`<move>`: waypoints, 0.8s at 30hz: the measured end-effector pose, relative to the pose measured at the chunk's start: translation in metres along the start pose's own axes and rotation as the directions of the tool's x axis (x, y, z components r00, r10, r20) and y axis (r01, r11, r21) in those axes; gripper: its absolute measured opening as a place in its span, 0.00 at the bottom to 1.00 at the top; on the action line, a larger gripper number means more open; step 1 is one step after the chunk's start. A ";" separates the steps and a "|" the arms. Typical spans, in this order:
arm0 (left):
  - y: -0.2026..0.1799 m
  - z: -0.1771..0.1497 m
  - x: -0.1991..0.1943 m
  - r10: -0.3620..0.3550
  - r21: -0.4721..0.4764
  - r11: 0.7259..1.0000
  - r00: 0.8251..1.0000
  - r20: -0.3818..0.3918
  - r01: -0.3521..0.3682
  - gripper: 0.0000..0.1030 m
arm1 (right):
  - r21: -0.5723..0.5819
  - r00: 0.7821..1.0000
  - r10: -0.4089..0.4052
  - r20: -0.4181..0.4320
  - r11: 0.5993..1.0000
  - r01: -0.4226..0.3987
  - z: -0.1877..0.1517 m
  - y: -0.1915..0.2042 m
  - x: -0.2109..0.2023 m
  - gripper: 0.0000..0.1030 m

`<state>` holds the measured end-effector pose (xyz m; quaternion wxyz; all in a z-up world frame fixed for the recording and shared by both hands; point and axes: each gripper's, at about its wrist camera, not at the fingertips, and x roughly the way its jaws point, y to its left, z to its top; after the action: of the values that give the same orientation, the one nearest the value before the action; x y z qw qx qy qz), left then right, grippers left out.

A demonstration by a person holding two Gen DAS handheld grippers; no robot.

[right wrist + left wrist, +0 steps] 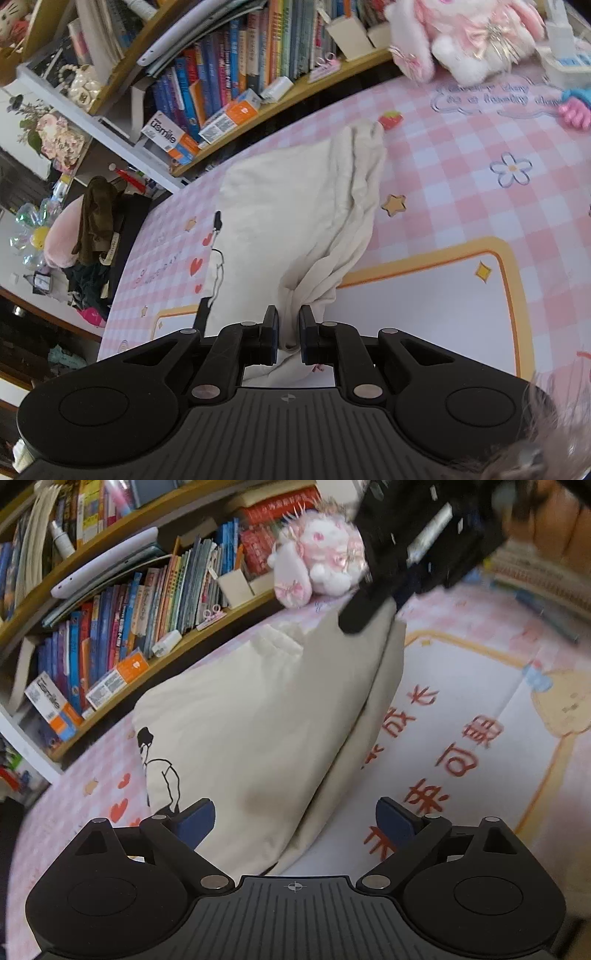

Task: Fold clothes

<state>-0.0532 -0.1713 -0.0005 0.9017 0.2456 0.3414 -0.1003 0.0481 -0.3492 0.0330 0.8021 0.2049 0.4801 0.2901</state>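
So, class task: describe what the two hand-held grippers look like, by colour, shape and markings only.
Both match. The left gripper and right gripper have matte black bodies with a ribbed centre plate bearing a small crosshair mark, a round black disc on each side, silver pivot pins on angled link arms, and dark blue finger pads. No cables or sleeves show.

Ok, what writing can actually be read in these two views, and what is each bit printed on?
"usmile": white and orange box on the low shelf.
Large red Chinese characters: the mat, upside down and blurred; not reliably readable.
Cursive line on the mat near the plush toy: too blurred.
Book spines: too small.
Cream garment: drawn figure only, no words.
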 end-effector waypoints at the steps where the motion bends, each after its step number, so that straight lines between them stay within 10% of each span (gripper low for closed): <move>1: -0.004 0.001 0.002 0.027 0.016 1.000 1.000 0.004 -0.027 0.94 | -0.007 1.000 0.000 0.002 1.000 0.000 0.001 0.003 -0.001 0.10; 9: 0.002 0.007 0.013 0.137 -0.002 0.991 0.991 0.004 -0.137 0.95 | -0.069 0.998 -0.056 -0.010 0.996 0.056 -0.007 0.000 -0.003 0.11; 12: 0.012 0.011 0.012 0.124 -0.031 0.992 0.992 0.008 -0.123 0.95 | -0.192 0.992 -0.126 0.007 0.973 0.125 -0.014 0.005 -0.007 0.31; 17: 0.017 0.016 0.015 0.115 -0.019 0.993 0.993 0.009 -0.115 0.95 | -0.579 0.963 -0.266 0.052 0.778 0.246 -0.042 0.023 -0.003 0.68; 24: 0.027 0.020 0.012 0.093 -0.070 0.993 0.996 0.005 -0.092 0.95 | -0.868 0.943 -0.313 0.117 0.429 0.250 -0.081 0.040 0.019 0.88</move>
<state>-0.0229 -0.1583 0.0145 0.9148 0.2290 0.3293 -0.0474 -0.0276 -0.3024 0.0082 0.8150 -0.3232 0.3171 0.3616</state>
